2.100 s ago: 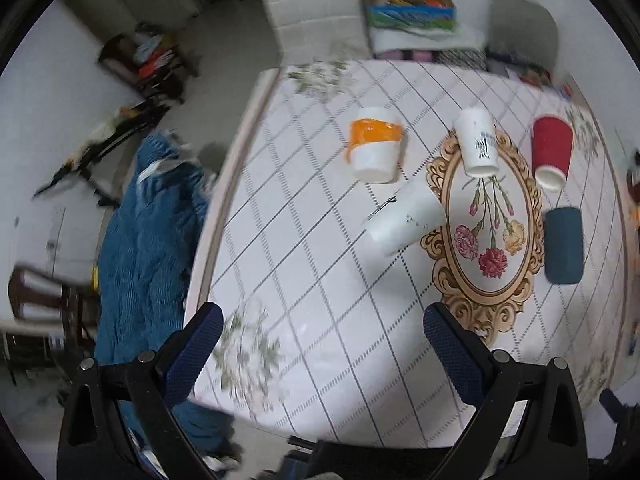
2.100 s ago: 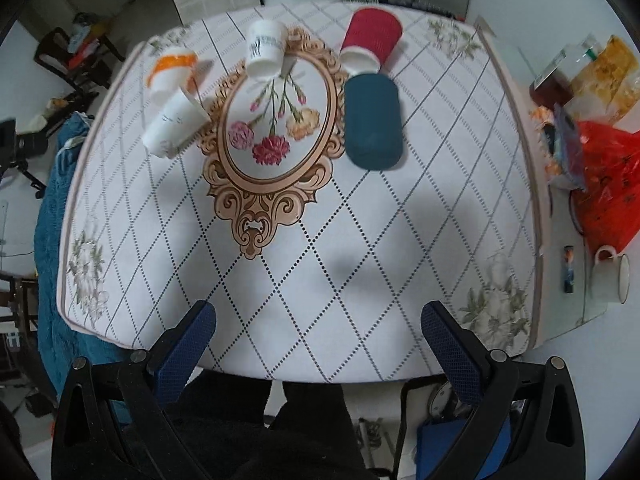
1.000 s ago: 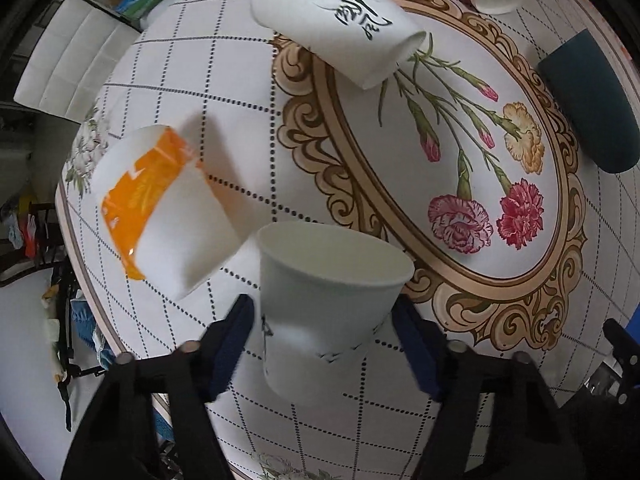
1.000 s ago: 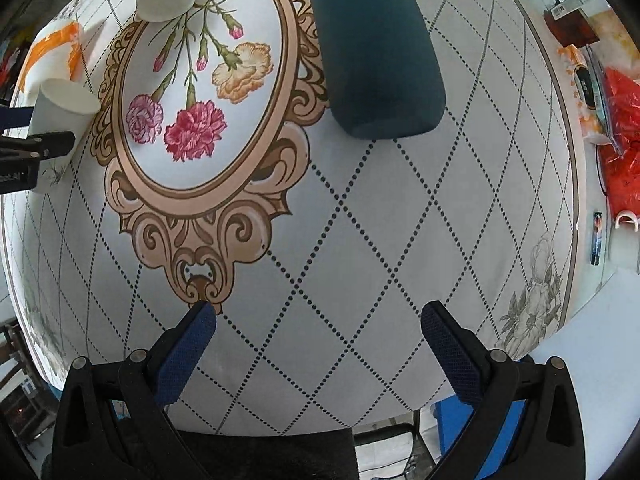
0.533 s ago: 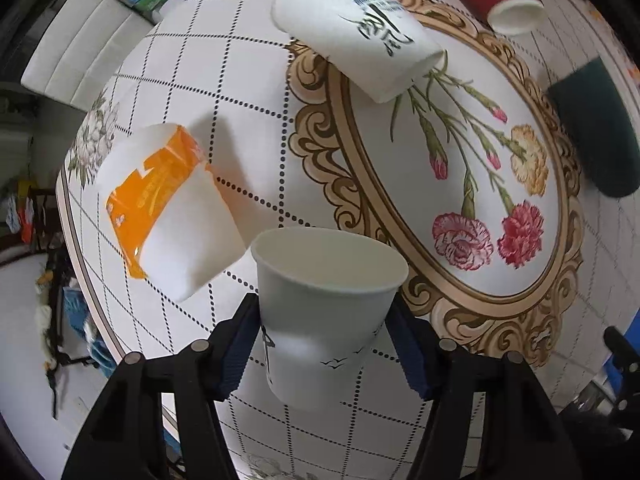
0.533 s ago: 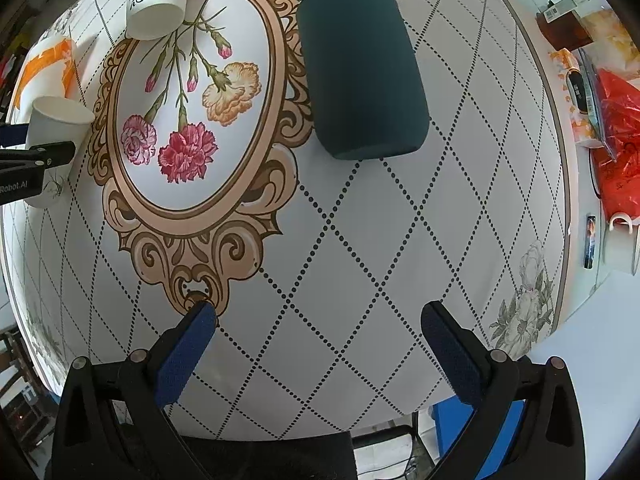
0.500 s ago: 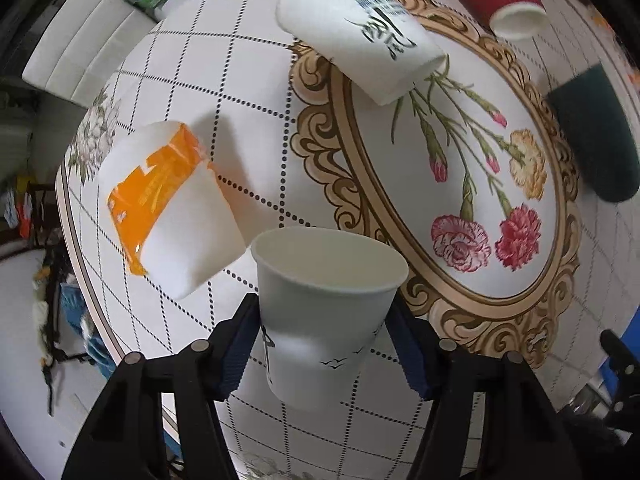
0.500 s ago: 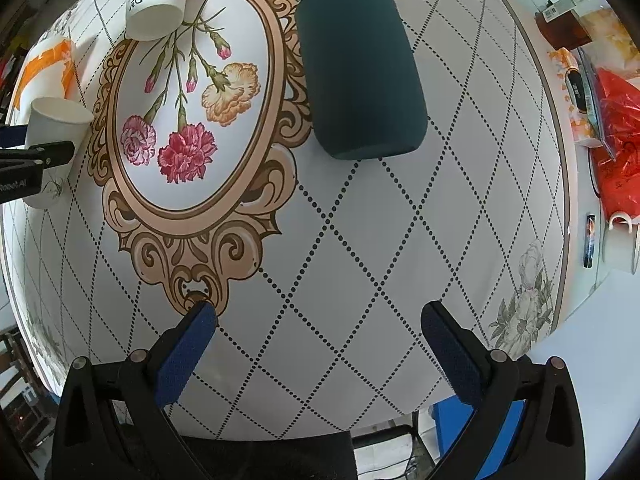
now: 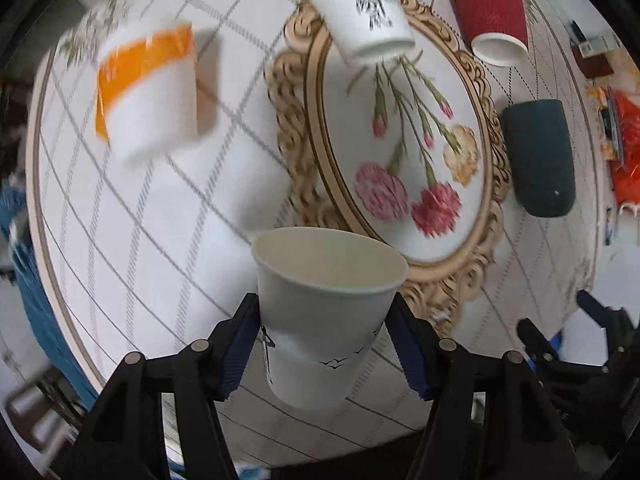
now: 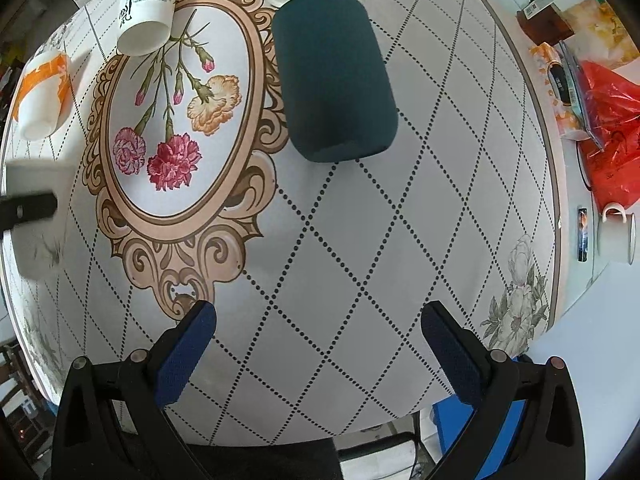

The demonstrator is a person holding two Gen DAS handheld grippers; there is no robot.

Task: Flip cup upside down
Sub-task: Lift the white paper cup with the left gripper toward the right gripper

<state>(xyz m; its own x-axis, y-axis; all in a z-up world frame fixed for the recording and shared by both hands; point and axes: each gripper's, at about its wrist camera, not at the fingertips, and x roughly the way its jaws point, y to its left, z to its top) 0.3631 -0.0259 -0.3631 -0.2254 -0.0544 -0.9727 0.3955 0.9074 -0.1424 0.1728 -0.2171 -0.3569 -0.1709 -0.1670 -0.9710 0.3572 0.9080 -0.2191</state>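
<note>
The plain white paper cup with small black bird marks [image 9: 324,316] sits mouth-up between the blue-padded jaws of the left gripper [image 9: 322,344], which are closed onto its sides; it is held near the camera, over the near-left part of the surface [image 10: 360,240], and its inside looks empty. Whether its base touches the surface cannot be told. In the right wrist view the same cup shows only as a blurred white shape at the far left edge.

Beyond it to the left stands a white paper cup with an orange band [image 9: 148,92], upside down, blurred in the left view. Farther off, a white paper cup with black lettering [image 9: 356,12] is inverted at the far end of the gold-framed oval flower print [image 10: 172,120]. To its right a red ribbed paper cup [image 9: 488,12] is also mouth-down, and just near of that a dark teal cup [image 10: 332,72] stands inverted.

The right gripper [image 10: 320,352] hangs over the near part of the surface with its jaws wide apart, holding nothing. At the right edge lie a red plastic bag [image 10: 612,136] and a white enamel mug [image 10: 618,236].
</note>
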